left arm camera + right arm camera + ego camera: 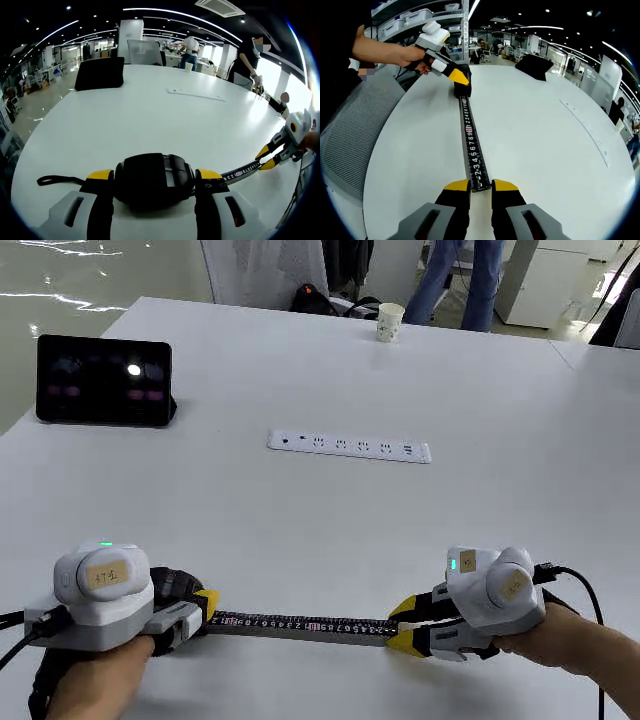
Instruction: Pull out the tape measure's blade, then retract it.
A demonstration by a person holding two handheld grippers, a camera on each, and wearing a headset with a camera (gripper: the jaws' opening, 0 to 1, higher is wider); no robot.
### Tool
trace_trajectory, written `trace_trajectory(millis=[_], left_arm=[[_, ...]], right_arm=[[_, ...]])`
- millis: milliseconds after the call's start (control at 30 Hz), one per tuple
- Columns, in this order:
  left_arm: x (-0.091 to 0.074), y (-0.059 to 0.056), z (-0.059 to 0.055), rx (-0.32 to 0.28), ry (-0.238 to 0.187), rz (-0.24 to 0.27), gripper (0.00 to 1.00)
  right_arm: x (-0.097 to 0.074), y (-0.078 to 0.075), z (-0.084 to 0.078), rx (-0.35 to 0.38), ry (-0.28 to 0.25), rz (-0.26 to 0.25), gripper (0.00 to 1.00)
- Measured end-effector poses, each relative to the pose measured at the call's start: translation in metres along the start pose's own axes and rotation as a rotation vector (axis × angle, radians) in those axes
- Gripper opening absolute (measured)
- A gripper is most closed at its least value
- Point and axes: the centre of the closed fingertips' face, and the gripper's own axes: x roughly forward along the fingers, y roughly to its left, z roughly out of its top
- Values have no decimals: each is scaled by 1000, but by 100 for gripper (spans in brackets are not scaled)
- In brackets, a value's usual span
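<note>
Front edge of desk (320, 530), left side: tape measure case (154, 180), black, clamped in left gripper (203, 608). Its blade (300, 623) lies drawn out flat along that edge, numbers up. The right gripper (402, 625) is pinched tight on the blade's free end. Mid-desk, power strip (348, 446); tablet (103, 380) toward far left corner.

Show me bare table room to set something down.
Widest bare patch: table between power strip and blade. Also bare: right of the strip, and between tablet and paper cup. Crowded: the near edge, where left gripper clamps the tape measure case and right gripper the blade's end.
</note>
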Motion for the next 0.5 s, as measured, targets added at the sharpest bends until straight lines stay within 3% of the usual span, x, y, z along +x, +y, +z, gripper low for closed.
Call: trace_trajectory(millis=[500], left_arm=[[1, 2, -2, 5, 3, 12, 62]], right_arm=[[3, 1, -5, -18, 11, 8, 11]])
